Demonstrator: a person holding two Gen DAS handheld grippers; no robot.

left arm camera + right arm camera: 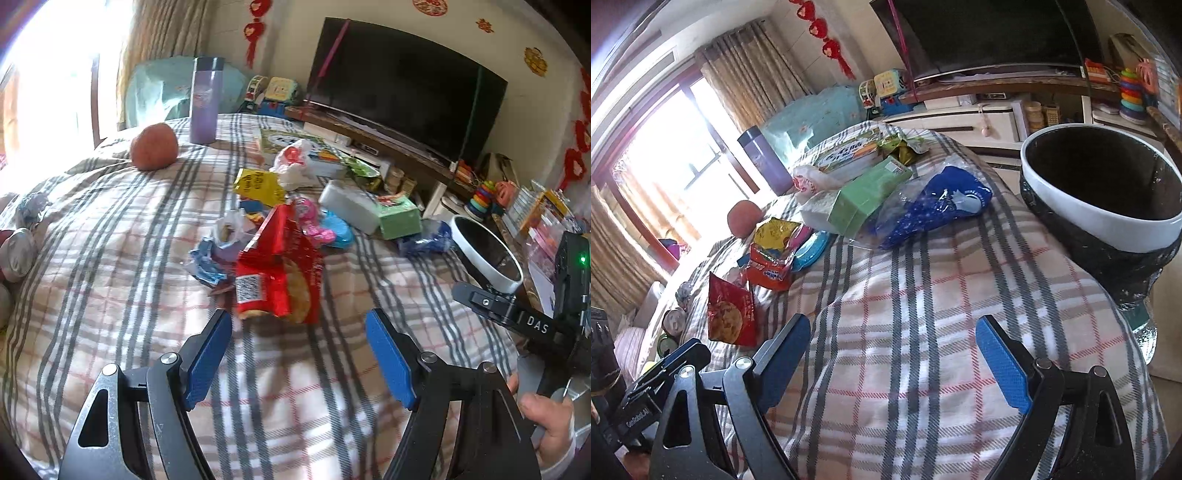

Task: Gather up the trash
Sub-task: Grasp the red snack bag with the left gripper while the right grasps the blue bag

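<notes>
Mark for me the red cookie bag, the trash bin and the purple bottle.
red cookie bag [280, 266], left wrist view, on the middle of its crumpled front.
trash bin [1071, 201], right wrist view, on its white rim.
purple bottle [204, 103], left wrist view, on the middle of its body.

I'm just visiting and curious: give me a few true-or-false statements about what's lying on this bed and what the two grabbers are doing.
1. The left gripper is empty. True.
2. The red snack bag is already in the bin. False: it lies on the plaid blanket.
3. The purple bottle stands upright. True.
4. The right gripper is clamped on the blue bag. False: its jaws stand open and empty.
5. The bin is full of trash. False: its inside looks dark and empty.
</notes>
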